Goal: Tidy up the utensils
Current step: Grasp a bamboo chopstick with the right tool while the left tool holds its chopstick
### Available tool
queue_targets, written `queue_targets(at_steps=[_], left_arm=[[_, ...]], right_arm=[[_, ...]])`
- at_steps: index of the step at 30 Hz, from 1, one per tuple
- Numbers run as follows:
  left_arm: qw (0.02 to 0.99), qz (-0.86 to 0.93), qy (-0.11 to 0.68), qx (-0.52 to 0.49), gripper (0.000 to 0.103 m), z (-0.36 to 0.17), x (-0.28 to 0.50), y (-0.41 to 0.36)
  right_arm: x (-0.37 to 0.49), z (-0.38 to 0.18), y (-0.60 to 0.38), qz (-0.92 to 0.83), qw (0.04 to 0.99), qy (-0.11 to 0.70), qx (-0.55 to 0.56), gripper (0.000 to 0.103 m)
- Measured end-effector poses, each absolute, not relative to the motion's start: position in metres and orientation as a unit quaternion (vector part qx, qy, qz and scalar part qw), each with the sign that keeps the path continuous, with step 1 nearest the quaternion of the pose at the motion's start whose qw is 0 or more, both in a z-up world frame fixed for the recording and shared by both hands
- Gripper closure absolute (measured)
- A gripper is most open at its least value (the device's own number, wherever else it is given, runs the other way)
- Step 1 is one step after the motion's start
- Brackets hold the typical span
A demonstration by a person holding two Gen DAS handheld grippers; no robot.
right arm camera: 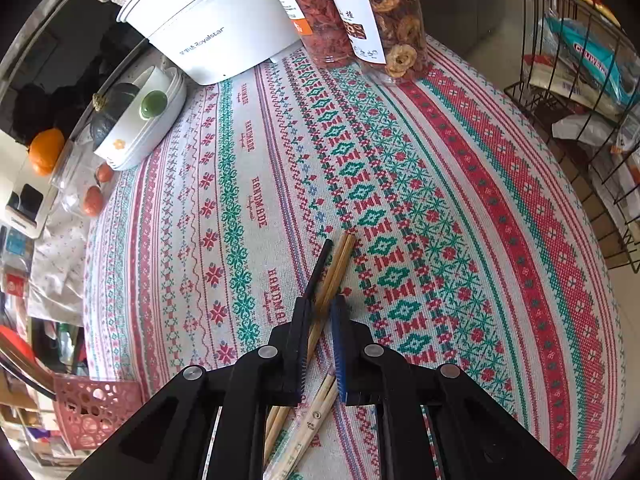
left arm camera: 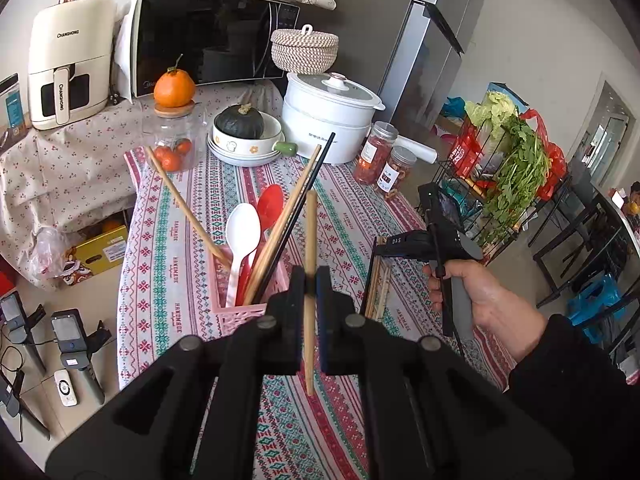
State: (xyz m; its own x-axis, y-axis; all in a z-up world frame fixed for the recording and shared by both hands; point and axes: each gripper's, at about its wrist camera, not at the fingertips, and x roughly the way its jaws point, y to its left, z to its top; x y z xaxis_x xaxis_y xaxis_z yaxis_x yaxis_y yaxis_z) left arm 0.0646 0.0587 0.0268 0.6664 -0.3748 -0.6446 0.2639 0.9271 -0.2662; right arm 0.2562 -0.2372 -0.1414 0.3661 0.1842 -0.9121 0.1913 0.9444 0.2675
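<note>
Here, in the left wrist view alone, we see a pink perforated basket [left arm camera: 240, 312] on our left holding smooth plastic spoons [left arm camera: 244, 236] and chopsticks; our left gripper [left arm camera: 310, 280] clamps one bamboo chopstick [left arm camera: 310, 264] upright. The right wrist view shows our right gripper [right arm camera: 320, 308] pinching loose chopsticks [right arm camera: 332, 272] lying on the woven patterned tablecloth [right arm camera: 440, 184].

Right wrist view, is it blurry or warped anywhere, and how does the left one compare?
Right wrist view: sharp, but fisheye bulges the tablecloth into a dome; corners are black. Left wrist view: also sharp, fridge edges bow, daylight washes out the doorway at right; soft shadows only.
</note>
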Motion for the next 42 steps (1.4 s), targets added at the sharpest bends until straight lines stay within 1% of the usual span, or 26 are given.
queue_targets(at_steps=[6, 13, 17, 19, 22, 26, 30, 35, 39, 41, 42], left_arm=[[0.910, -0.173, 0.369, -0.076, 0.097, 0.028, 0.065, 0.059], [0.909, -0.167, 0.376, -0.070, 0.097, 0.022, 0.065, 0.055], [0.907, -0.163, 0.383, -0.065, 0.097, 0.017, 0.070, 0.054], [0.905, -0.164, 0.387, -0.067, 0.097, 0.016, 0.071, 0.054], [0.902, -0.170, 0.391, -0.074, 0.097, 0.017, 0.070, 0.053], [0.903, -0.171, 0.387, -0.073, 0.097, 0.019, 0.069, 0.052], [0.904, -0.169, 0.386, -0.073, 0.097, 0.020, 0.070, 0.051], [0.903, -0.167, 0.389, -0.072, 0.097, 0.017, 0.071, 0.051], [0.902, -0.167, 0.390, -0.075, 0.097, 0.017, 0.072, 0.053], [0.903, -0.166, 0.389, -0.078, 0.097, 0.018, 0.072, 0.055], [0.903, -0.166, 0.389, -0.079, 0.097, 0.018, 0.072, 0.057]], right_arm=[[0.248, -0.140, -0.202, -0.009, 0.788, 0.608, 0.099, 0.091], [0.235, -0.141, -0.185, 0.023, 0.786, 0.615, 0.062, 0.091], [0.228, -0.141, -0.192, 0.039, 0.788, 0.609, 0.084, 0.092], [0.226, -0.139, -0.203, 0.050, 0.790, 0.601, 0.111, 0.098], [0.219, -0.141, -0.214, 0.072, 0.782, 0.601, 0.149, 0.101], [0.206, -0.138, -0.222, 0.087, 0.781, 0.601, 0.145, 0.101], [0.186, -0.123, -0.242, 0.103, 0.781, 0.593, 0.168, 0.101], [0.185, -0.110, -0.252, 0.104, 0.790, 0.580, 0.167, 0.101], [0.199, -0.116, -0.246, 0.071, 0.804, 0.575, 0.134, 0.097], [0.208, -0.119, -0.238, 0.054, 0.807, 0.577, 0.116, 0.088], [0.211, -0.121, -0.235, 0.050, 0.807, 0.578, 0.108, 0.078]])
